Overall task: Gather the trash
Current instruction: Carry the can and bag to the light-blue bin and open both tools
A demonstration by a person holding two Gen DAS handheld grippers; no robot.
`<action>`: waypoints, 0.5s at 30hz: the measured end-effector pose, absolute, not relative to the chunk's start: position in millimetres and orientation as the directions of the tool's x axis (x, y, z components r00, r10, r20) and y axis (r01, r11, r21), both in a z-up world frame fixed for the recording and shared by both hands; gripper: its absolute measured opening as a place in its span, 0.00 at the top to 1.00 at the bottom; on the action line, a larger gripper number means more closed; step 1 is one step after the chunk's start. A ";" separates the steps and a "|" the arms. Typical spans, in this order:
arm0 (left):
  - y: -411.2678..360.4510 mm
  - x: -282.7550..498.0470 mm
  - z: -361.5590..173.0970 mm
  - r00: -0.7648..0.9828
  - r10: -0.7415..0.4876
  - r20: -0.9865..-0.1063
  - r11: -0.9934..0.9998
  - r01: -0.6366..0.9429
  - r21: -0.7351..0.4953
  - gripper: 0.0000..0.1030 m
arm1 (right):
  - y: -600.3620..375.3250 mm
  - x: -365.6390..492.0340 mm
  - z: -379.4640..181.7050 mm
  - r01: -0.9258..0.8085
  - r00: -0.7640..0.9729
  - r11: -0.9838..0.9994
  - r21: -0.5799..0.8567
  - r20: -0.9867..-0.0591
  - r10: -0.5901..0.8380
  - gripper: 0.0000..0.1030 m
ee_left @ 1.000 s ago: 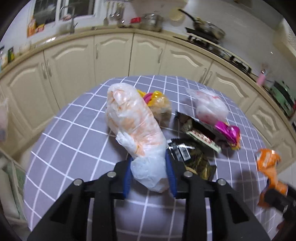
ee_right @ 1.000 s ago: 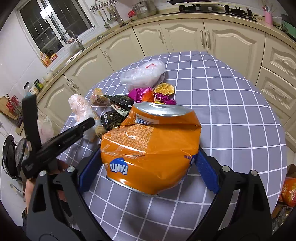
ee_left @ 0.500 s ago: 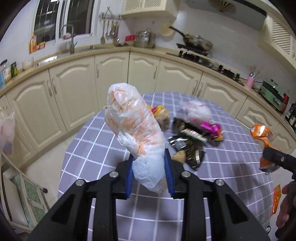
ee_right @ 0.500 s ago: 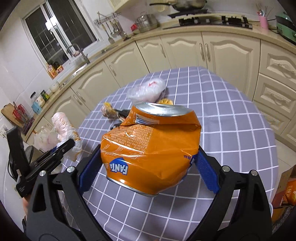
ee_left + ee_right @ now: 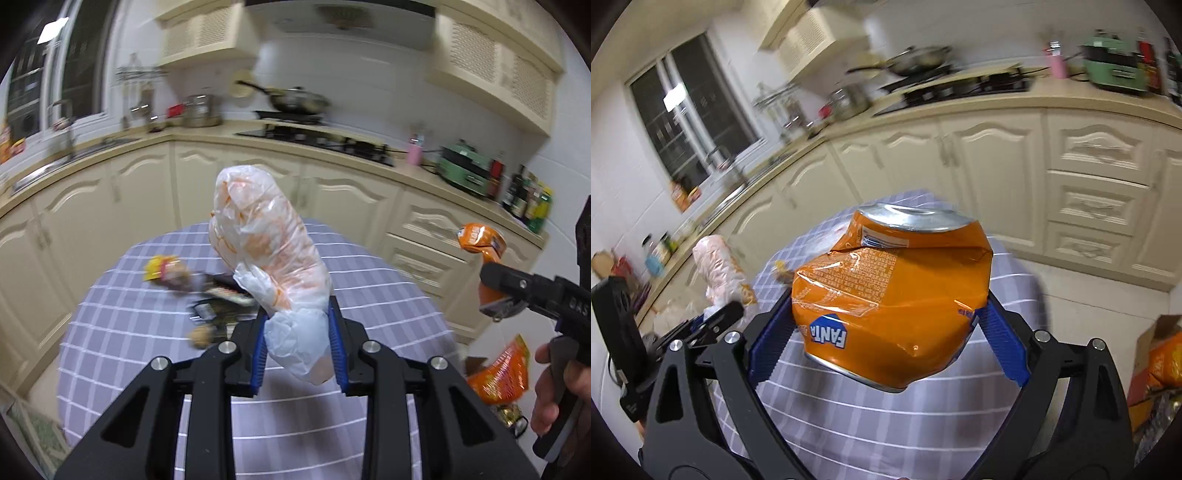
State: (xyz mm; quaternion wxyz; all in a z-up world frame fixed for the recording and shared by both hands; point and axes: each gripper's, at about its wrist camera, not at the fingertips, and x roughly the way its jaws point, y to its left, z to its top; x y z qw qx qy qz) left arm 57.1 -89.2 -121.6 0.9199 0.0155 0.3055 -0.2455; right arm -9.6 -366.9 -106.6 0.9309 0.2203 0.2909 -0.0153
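The left gripper (image 5: 297, 341) holds the plastic bag (image 5: 269, 254) above the worktop (image 5: 369, 295). Wrappers (image 5: 207, 295) lie on the worktop behind the bag, to its left. The right gripper (image 5: 886, 332) holds the crushed can (image 5: 892, 295) right of the bag, over the worktop's right edge. Cabinets (image 5: 351, 199) stand behind.

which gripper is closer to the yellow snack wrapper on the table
Left. The left hand-held gripper hangs over the table near the yellow snack wrapper; the right hand-held gripper is off past the table's far side.

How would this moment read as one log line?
left tool: shut on plastic bag | right tool: shut on Fanta can | both lifted above table
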 end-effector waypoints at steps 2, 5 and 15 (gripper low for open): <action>-110.3 47.6 -119.1 0.676 -0.473 -0.565 0.856 0.504 -0.115 0.73 | -392.4 -31.7 -106.6 0.217 0.838 0.888 0.405 -0.544 0.043 0.11; -147.1 30.3 -117.3 0.635 -0.529 -0.563 0.807 0.581 -0.103 0.73 | -431.9 -68.0 -111.1 0.315 0.835 0.854 0.413 -0.549 -0.042 0.11; -292.0 -41.1 -158.6 0.360 -0.671 -0.649 0.547 0.830 -0.106 0.72 | -546.2 -197.5 -179.3 0.661 0.671 0.644 0.385 -0.686 -0.279 0.11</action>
